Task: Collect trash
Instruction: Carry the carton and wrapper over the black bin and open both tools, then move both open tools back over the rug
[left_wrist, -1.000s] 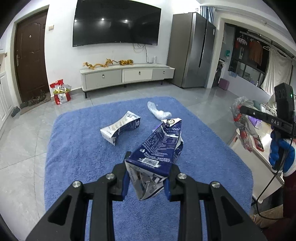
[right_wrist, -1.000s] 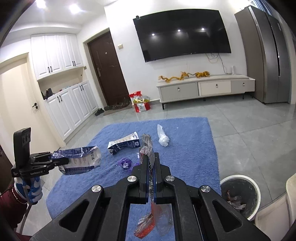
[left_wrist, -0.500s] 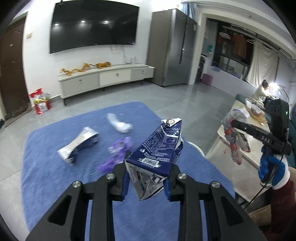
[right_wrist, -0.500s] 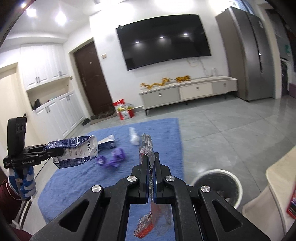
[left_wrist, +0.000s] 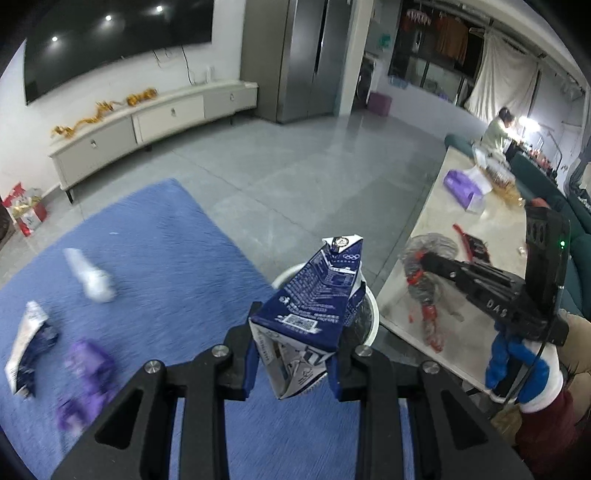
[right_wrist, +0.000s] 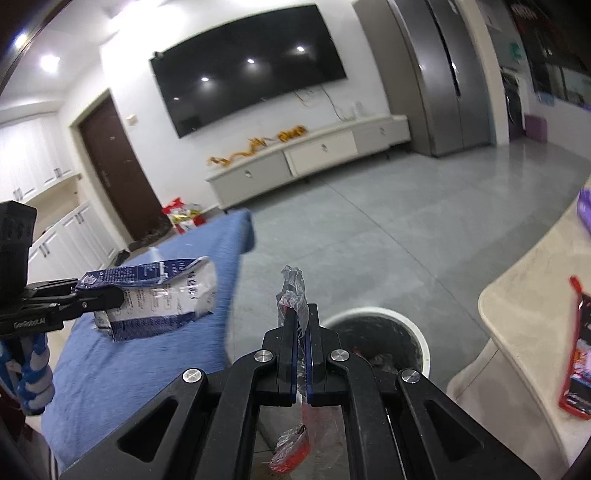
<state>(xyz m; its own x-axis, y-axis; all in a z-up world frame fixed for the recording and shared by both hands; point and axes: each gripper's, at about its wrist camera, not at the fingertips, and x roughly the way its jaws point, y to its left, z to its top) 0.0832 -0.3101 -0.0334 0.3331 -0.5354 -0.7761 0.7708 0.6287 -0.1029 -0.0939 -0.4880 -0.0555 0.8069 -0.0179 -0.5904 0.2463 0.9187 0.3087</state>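
Milk carton (left_wrist: 314, 314), crushed: clamped in left gripper (left_wrist: 291, 363) jaws. Plastic wrapper (right_wrist: 293, 295): pinched in right gripper (right_wrist: 301, 354) jaws, near white bin (right_wrist: 421, 347).

Glossy printed paper carton (left_wrist: 317, 295), crinkly clear plastic wrapper (right_wrist: 295, 291), fuzzy blue rug (left_wrist: 177, 266)

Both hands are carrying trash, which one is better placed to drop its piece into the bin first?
Probably the right. The right gripper, shut on the clear wrapper, points almost straight at the white bin just ahead. The left gripper holds the milk carton with the bin partly hidden behind it.
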